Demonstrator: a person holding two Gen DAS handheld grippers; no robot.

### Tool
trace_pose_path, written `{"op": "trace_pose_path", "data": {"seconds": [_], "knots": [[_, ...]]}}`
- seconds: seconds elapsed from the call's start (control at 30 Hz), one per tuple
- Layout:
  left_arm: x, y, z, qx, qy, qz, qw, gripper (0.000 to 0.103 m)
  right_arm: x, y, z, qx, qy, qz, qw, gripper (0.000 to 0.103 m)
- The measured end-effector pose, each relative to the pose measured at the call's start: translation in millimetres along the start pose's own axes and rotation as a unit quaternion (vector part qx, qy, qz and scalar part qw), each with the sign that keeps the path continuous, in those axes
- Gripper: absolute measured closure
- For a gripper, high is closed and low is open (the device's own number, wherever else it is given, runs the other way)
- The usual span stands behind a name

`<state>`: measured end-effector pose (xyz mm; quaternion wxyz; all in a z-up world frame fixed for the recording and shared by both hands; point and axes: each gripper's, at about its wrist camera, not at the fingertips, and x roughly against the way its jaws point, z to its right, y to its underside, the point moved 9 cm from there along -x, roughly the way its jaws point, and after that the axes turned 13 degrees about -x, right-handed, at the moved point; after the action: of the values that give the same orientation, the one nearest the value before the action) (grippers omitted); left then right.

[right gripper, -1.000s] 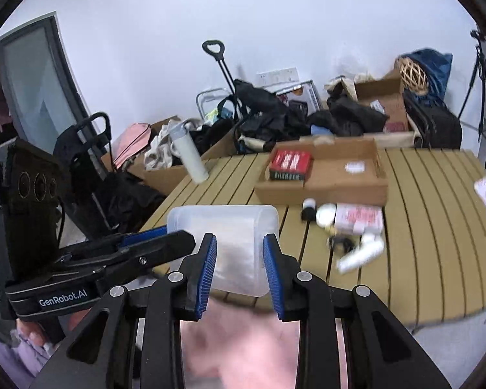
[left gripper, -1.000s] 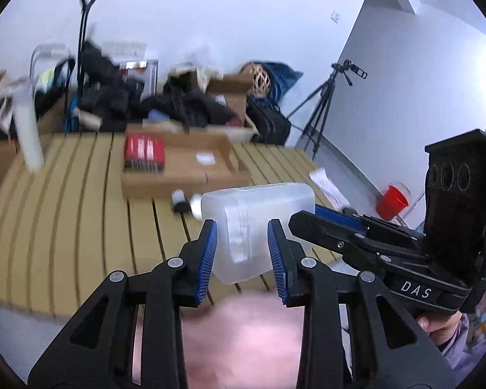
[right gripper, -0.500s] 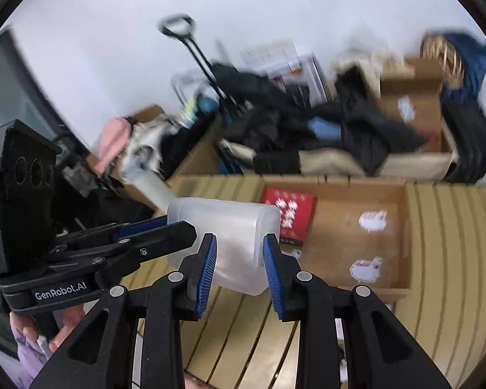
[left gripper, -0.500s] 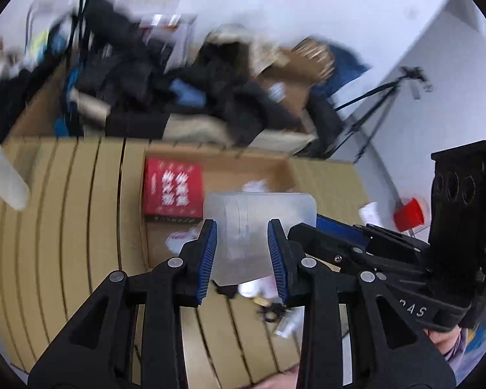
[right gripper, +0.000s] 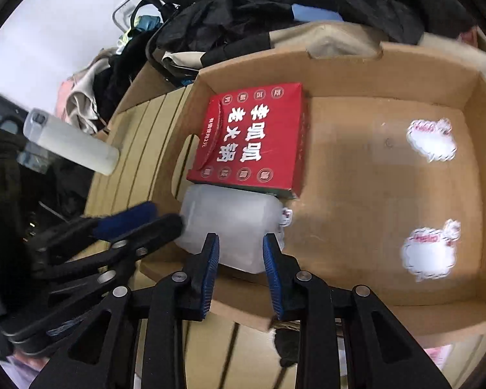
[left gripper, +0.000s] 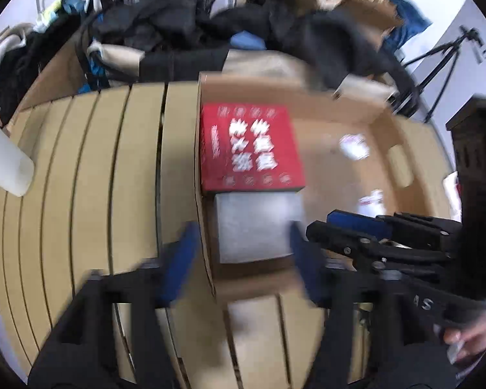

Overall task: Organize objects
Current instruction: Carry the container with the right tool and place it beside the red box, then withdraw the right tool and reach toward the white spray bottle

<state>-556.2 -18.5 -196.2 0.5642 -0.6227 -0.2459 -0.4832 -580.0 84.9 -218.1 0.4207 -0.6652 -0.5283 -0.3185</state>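
- Resting inside a shallow cardboard box [right gripper: 388, 64], a translucent plastic container [right gripper: 233, 223] lies in the box's lower left corner, just below a red carton [right gripper: 252, 139] with white characters; in the right wrist view the two look to be touching.
- The right gripper [right gripper: 239, 259], at the bottom centre of the right wrist view, is clenched on the container: its blue pads [right gripper: 210, 259] press against the container's near end on both sides.
- The left gripper [left gripper: 243, 253] fills the bottom of the left wrist view, blurred by motion. Its jaws are opening; the container [left gripper: 256, 227] sits between them, and the blue pads [left gripper: 178, 259] stand clear of its sides, so the grasp is released.
- Only the right wrist view shows the left gripper from outside: it reaches in from the lower left of the frame, its tips beside the container's left end.
- Only the left wrist view shows the right gripper [left gripper: 356, 230] from outside, entering from the right edge, with part of a hand [left gripper: 469, 337] in the lower right corner.
- The right wrist view is sharp enough to show two white stickers [right gripper: 431, 142] on the box floor at right; the left wrist view blurs them.
- The box sits on a slatted wooden table [left gripper: 81, 178], seen widest in the left wrist view.
- A white bottle [right gripper: 71, 142] stands at the left edge of both views, outside the box.
- Dark clothing and bags [left gripper: 178, 32] pile up across the top of both frames.
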Motion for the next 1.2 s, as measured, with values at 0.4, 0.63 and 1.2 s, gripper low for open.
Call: {"op": "trace_pose_path", "data": {"seconds": [0.4,0.63,1.2], "knots": [[220,7,23,0.002,-0.103,0.105,0.9891,0.000,247,31,-5,0.078,0.112,0.180,0.974,0.010],[290,67,76,-0.043,-0.118,0.156,0.9798,0.000,320,118,-7,0.107,0.097,0.226,0.963,0.010],[289,322,168,-0.129,-0.113,0.224,0.9593,0.000,303,405,45,0.130,0.037,0.283,0.950,0.010]]}}
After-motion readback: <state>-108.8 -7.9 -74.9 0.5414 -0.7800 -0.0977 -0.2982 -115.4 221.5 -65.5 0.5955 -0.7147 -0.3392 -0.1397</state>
